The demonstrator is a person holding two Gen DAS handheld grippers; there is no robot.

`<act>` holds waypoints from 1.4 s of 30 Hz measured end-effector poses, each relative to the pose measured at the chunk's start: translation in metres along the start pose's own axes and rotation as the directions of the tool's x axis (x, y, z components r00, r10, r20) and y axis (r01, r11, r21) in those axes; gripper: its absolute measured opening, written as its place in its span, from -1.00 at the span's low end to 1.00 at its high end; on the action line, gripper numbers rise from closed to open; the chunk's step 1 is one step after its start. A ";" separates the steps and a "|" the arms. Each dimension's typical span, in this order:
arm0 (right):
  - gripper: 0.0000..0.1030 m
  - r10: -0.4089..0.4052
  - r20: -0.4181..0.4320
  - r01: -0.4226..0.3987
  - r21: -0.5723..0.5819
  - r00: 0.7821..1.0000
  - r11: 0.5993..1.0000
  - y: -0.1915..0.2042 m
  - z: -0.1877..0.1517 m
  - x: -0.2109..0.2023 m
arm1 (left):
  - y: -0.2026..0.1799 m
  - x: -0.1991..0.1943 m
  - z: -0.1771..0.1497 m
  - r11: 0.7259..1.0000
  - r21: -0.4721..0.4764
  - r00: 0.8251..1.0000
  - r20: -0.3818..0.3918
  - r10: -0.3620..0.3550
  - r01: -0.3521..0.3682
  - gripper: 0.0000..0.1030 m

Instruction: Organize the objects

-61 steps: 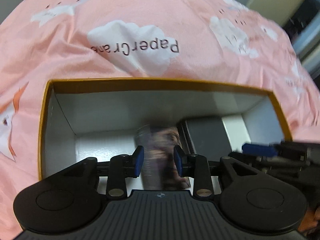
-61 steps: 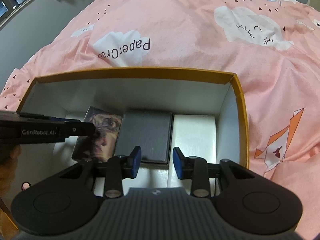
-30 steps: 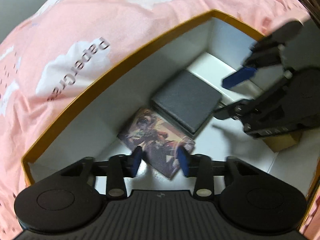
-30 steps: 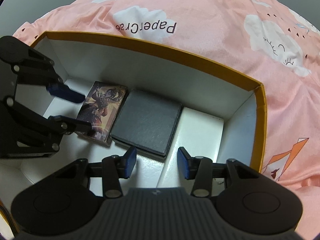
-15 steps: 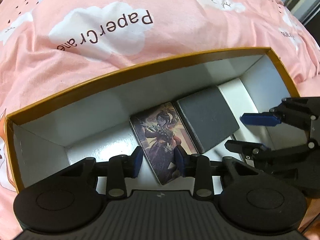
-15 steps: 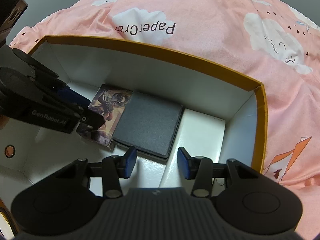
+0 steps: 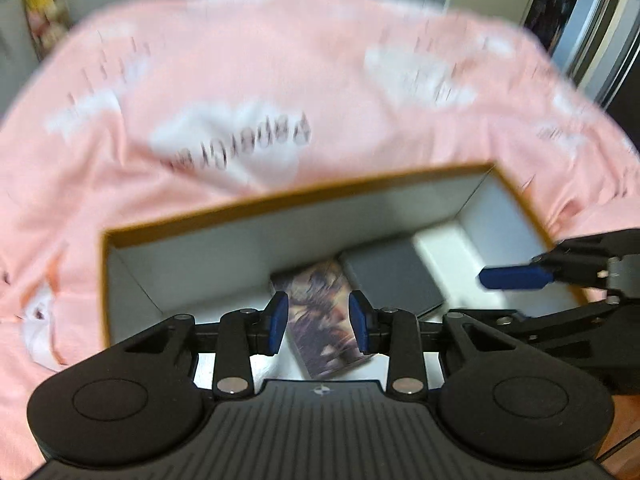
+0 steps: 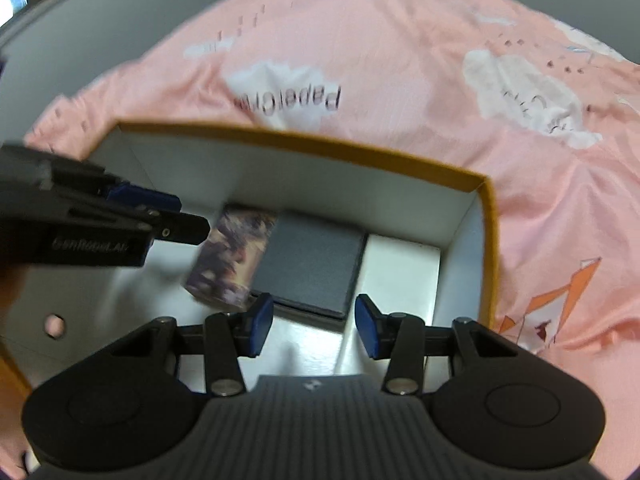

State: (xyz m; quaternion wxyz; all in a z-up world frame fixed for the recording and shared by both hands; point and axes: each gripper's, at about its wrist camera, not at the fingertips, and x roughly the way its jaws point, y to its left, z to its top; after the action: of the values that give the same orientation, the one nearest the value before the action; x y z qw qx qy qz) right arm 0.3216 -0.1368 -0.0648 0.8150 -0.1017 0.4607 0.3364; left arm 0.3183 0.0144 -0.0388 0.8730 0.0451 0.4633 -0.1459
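Both grippers pitched down over orange-rimmed box (image 8: 486,248). Left gripper (image 7: 319,322) jaws closing, illustrated card box (image 7: 320,320) below, ungripped. Right gripper (image 8: 315,326) fingers apart, empty, above grey pad (image 8: 312,264).

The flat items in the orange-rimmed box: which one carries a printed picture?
The illustrated card box, at the left end of the row in the right wrist view. The dark grey pad beside it is plain, and the white block beyond is blank.

Inside the orange-rimmed box (image 8: 486,240), an illustrated pack (image 8: 232,260) lies touching a dark case (image 8: 312,264).
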 end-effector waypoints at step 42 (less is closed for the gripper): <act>0.16 0.088 -0.108 -0.058 0.251 0.990 0.966 0.062 -0.240 -0.110 | -0.089 -0.106 -0.219 0.977 -0.049 0.961 -0.176 -0.212 0.207 -0.46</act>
State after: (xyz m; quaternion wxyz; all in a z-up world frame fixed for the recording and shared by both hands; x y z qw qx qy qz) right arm 0.0795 -0.2550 -0.0991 0.7797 -0.0019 0.5499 0.2996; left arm 0.0620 -0.0010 -0.0706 0.8075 -0.0043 0.5448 -0.2259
